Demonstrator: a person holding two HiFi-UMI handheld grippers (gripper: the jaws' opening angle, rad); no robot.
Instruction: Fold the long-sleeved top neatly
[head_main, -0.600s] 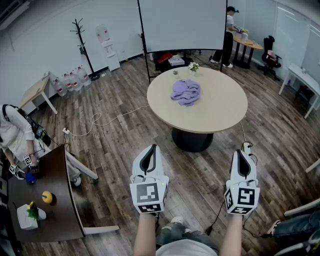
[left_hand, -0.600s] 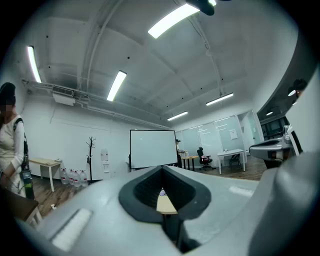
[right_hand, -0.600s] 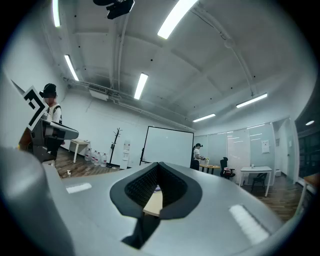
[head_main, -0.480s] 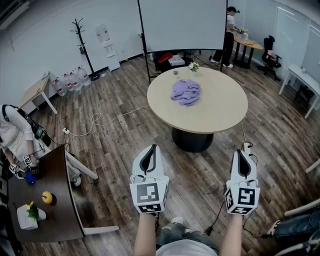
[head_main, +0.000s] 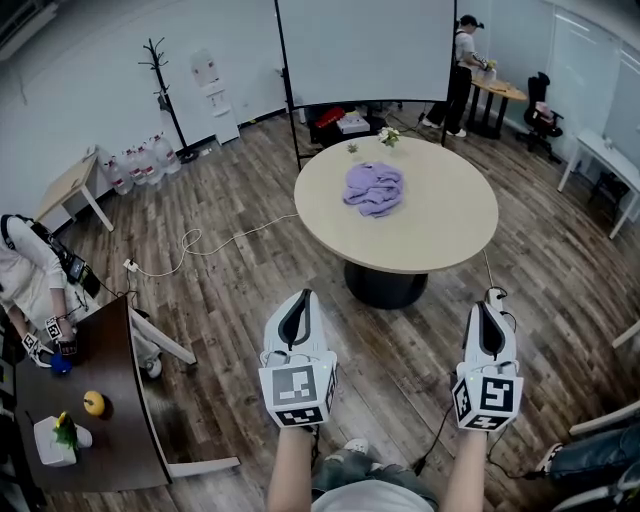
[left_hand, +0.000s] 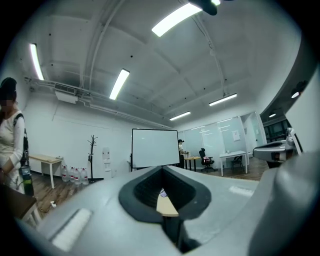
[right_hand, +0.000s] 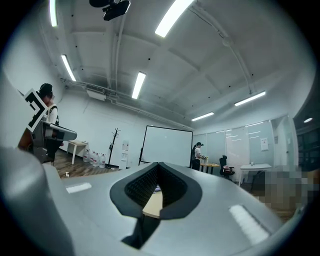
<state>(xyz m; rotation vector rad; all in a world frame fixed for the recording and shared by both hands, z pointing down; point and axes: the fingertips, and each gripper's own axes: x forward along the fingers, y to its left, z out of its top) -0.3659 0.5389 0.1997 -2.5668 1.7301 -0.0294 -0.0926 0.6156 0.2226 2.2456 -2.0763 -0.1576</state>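
Ahead, purple long-sleeved top crumpled on round table, long axis unclear, left tongs and right tongs closed, empty.

Bright, even office light across all three of my views.
Ceiling strip lights glare white overhead, and the desk throws only a faint shadow on the floor. Both gripper views bend strongly, blacken at the corners and blur the nearest foreground.
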